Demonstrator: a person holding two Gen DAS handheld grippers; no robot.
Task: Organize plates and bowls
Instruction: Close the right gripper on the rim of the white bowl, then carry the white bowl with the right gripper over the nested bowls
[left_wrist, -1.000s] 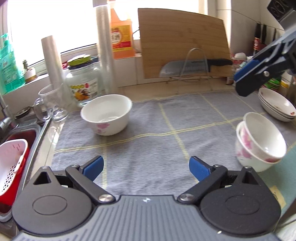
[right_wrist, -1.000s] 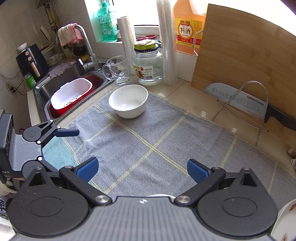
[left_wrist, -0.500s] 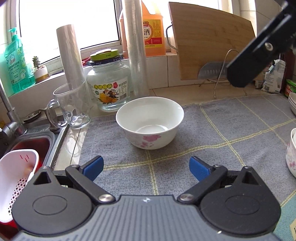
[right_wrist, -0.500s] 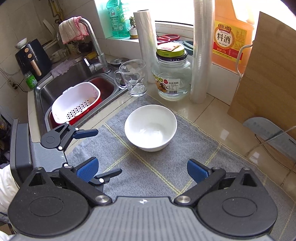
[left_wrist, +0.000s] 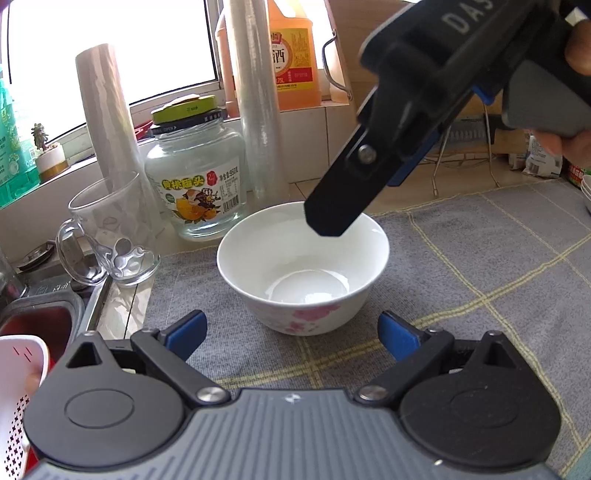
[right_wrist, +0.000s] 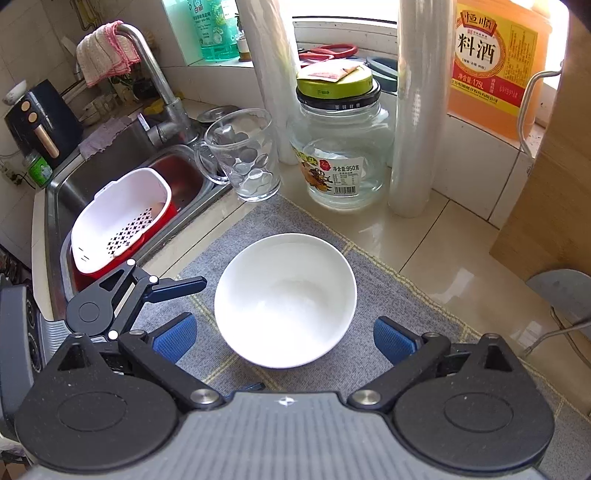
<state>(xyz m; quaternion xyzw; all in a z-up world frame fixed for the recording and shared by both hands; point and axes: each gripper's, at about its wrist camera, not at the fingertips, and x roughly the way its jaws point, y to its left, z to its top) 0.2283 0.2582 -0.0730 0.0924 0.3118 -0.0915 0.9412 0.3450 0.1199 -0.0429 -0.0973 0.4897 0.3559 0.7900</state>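
Where grey mat (left_wrist: 480, 280) lies, white bowl (left_wrist: 303, 266), pink flowers, upright

White bowl (left_wrist: 303, 266), pink blossoms

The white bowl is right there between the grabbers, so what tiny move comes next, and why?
Probably lower the right gripper onto the white bowl and close on its rim. Both grippers are open and empty, and the right one hangs just above the bowl on the grey mat.
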